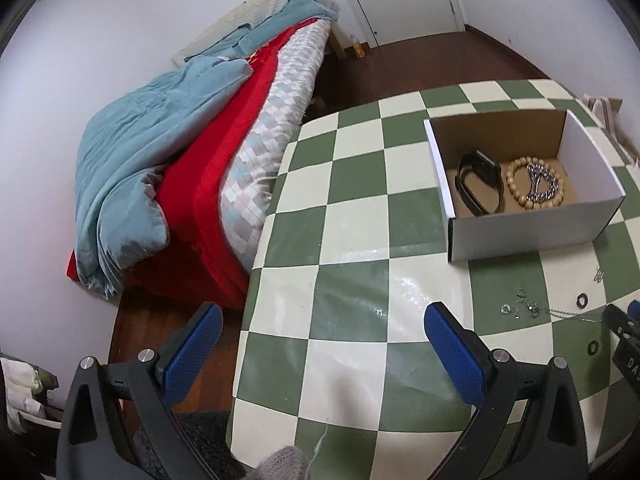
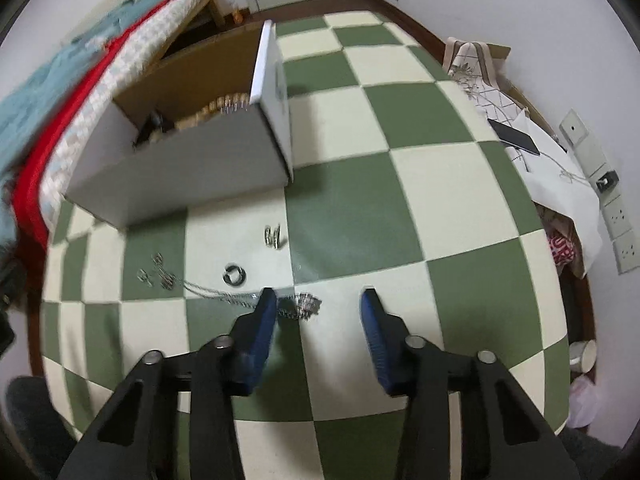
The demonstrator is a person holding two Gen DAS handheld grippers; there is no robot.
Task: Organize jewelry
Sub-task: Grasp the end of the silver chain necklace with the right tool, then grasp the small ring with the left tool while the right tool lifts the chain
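Both wide-open, empty grippers, left (image 1: 324,320) and right (image 2: 318,300), hover over the table (image 2: 360,208): box (image 1: 520,236) holds watch (image 1: 480,184) and bracelets (image 1: 534,186); necklace (image 2: 306,304), rings (image 2: 235,274) remain outside.

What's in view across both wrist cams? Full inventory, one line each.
box: 1, white outside, brown inside, open, on the table
watch band: 1, black, in the box, left side
bead bracelet: 1, tan wooden, in the box, right side
metal chain: 1, silver, lying on the bead bracelet
necklace: 1, silver, on the table between the right claw's fingers
rings: several, silver, loose on the table before the box
table: 1, green and cream checks
bedding: blue, red, patterned, left of the table
phone: 1, black, right edge
left claw: open, empty
right claw: open, over the necklace
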